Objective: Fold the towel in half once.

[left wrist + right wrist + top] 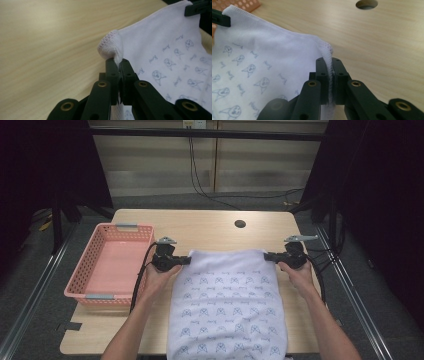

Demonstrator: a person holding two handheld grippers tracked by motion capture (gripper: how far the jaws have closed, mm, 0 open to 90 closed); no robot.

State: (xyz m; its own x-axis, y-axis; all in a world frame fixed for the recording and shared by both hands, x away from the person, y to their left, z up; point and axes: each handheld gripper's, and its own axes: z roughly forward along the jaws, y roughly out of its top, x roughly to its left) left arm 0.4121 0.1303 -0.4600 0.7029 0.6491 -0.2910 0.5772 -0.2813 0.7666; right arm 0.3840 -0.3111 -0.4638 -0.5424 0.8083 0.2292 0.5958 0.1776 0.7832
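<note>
The left gripper (186,260) is clamped tight on the cloth's (227,305) far left corner and the right gripper (270,255) on its far right corner, the cloth stretched between them over the table (210,227)

The printed cloth (227,305) is showing as soft, matt white knit fabric with a stitched, slightly fuzzy hem and a pale blue print. The table (210,227) is looking like smooth light wood-grain laminate with a faint sheen, while the pink basket (107,265) is appearing as perforated matt plastic. The left gripper (119,65) and the right gripper (329,65) are presenting matt black plastic jaws with brass-coloured metal rivets.
</note>
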